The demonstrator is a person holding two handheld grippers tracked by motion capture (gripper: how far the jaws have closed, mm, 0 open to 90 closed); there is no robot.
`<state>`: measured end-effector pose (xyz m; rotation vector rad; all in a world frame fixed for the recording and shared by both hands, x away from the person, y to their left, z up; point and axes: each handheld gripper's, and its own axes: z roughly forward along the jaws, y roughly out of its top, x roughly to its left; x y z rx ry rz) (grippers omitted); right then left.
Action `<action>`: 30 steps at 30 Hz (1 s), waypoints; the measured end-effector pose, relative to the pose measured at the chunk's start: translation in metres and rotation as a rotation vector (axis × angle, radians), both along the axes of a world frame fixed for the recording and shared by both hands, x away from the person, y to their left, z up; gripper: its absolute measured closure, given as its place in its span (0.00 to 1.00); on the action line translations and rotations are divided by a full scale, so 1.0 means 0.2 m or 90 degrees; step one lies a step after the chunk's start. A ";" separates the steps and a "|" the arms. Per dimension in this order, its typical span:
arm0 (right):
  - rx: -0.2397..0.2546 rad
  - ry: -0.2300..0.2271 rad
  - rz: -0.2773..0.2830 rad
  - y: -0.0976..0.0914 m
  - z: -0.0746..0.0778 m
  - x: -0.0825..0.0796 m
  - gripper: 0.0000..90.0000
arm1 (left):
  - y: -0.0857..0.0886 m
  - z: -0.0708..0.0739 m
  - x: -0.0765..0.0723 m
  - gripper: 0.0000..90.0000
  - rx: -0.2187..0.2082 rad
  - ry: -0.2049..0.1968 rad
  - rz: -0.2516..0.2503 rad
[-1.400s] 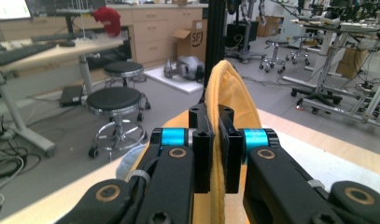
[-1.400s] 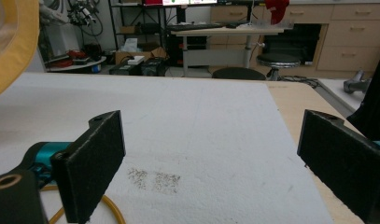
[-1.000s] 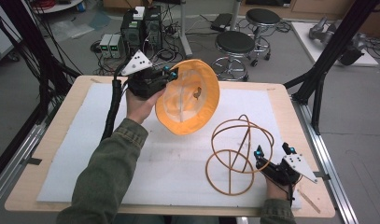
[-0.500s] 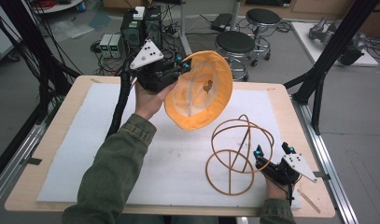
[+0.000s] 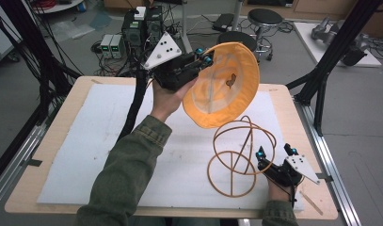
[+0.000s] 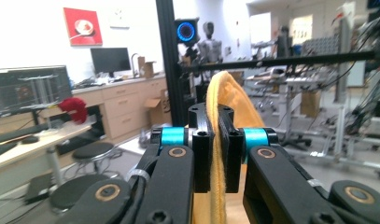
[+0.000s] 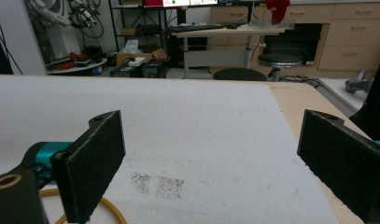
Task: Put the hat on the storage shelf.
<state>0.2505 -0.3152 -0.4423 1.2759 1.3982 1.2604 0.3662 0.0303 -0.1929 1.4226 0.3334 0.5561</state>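
The white mat lies bare left of the wire frame, which crowds its right end.

The hat hangs above the white mat behind the wire frame, which stands on that mat just left of the right gripper.
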 end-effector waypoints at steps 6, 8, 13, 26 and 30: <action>-0.001 0.000 0.001 0.00 0.00 0.01 0.07 | -0.08 0.01 -0.08 0.96 0.008 -0.020 -0.029; -0.001 0.000 0.003 0.00 0.00 0.01 0.07 | -0.11 0.01 -0.10 0.96 0.010 -0.024 -0.040; 0.010 -0.001 0.001 -0.01 0.00 0.01 0.07 | -0.19 0.00 -0.18 0.96 0.036 -0.034 -0.069; 0.016 -0.004 -0.001 -0.01 0.00 0.01 0.07 | -0.32 -0.07 -0.41 0.96 0.098 -0.084 -0.138; 0.018 -0.003 -0.001 -0.01 0.00 0.01 0.07 | -0.34 -0.11 -0.44 0.96 0.107 -0.069 -0.165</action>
